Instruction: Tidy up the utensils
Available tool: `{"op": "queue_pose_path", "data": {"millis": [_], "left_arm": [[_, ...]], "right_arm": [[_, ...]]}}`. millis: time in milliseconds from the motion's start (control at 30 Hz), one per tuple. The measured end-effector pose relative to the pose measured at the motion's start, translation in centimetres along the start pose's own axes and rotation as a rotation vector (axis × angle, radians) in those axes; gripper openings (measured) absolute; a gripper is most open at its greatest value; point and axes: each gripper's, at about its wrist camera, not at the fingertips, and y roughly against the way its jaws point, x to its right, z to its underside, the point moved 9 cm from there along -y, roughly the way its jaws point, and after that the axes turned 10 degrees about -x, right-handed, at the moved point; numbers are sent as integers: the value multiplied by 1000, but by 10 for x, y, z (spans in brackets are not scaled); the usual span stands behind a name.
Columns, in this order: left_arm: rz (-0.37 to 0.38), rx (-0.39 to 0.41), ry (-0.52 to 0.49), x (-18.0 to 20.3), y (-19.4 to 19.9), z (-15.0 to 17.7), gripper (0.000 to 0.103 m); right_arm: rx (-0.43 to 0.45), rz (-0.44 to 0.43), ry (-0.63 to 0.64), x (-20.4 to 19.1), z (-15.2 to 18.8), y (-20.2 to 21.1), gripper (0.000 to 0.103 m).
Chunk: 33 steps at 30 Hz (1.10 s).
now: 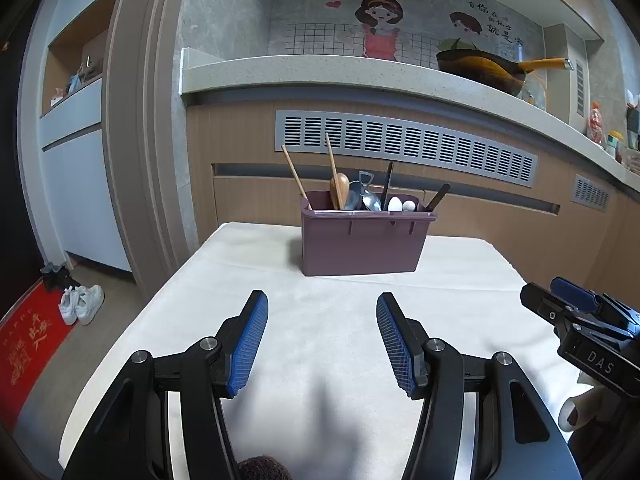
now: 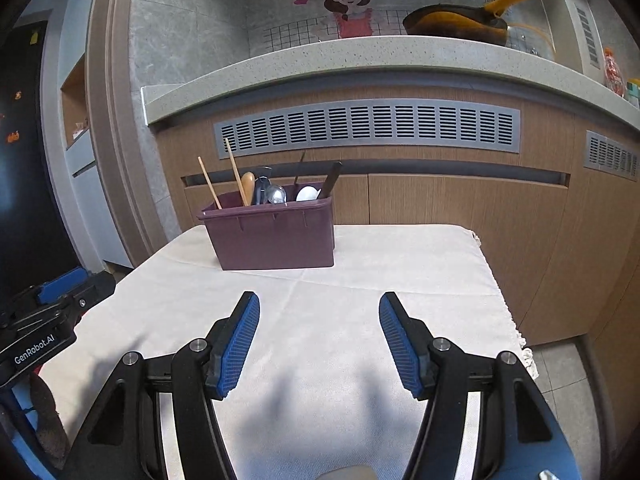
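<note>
A purple utensil bin (image 1: pixel 362 242) stands at the far end of the table with the white cloth (image 1: pixel 320 320). It holds wooden chopsticks (image 1: pixel 295 176), a wooden spoon (image 1: pixel 339 191), metal spoons (image 1: pixel 370 200), white spoons (image 1: pixel 395 204) and dark-handled utensils (image 1: pixel 437 197). My left gripper (image 1: pixel 322 340) is open and empty above the cloth, well short of the bin. My right gripper (image 2: pixel 319 342) is open and empty; the bin (image 2: pixel 276 236) lies ahead and to its left. The right gripper shows at the right edge of the left wrist view (image 1: pixel 576 308).
A kitchen counter (image 1: pixel 360 76) with a wok (image 1: pixel 480 68) runs behind the table above wooden cabinets with vent grilles (image 1: pixel 404 144). White shoes (image 1: pixel 82 304) and a red mat (image 1: pixel 32 344) lie on the floor at left. The cloth's fringed right edge (image 2: pixel 516 332) hangs over tiled floor.
</note>
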Motion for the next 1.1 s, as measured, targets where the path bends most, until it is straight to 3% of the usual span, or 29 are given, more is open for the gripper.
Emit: {"op": "queue_pose_path", "data": {"millis": [1100], "left_arm": [[-7,-50,0,2,-5,6,57]], "right_arm": [[-19,-7,17,2,2,-2,60]]}}
